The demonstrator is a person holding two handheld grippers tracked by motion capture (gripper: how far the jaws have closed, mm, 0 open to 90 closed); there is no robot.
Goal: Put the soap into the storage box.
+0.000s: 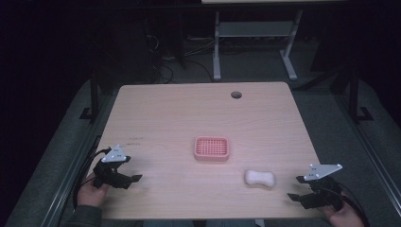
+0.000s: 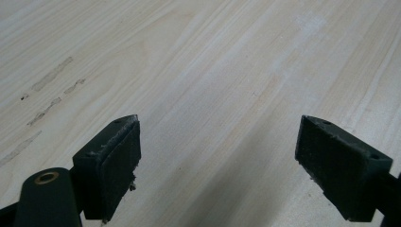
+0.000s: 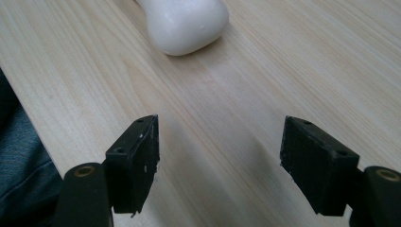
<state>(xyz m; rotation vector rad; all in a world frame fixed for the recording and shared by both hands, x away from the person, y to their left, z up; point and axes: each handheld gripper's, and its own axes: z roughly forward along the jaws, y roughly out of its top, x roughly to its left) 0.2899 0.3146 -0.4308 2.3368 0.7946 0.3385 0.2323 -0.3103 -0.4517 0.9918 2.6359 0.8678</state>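
Right gripper view: the jaws of the right gripper (image 3: 220, 161) stand wide apart with nothing but bare wood between them, and the white soap bar (image 3: 187, 23) lies just ahead of them on the counter (image 3: 283, 71), untouched. Judging by that line-up, the soap is what this hand is about to go for; the spread looks ample for its waist.

In the high view the right gripper (image 1: 299, 187) sits at the near right edge, the soap bar (image 1: 259, 178) just to its left, and the pink slatted soap dish (image 1: 212, 148) a little farther in toward the middle, lying open side up as the likely place for the bar.

The left gripper (image 1: 133, 169) waits at the near left, well apart from both, its jaws also wide over empty wood, probably kept clear so the right has room.
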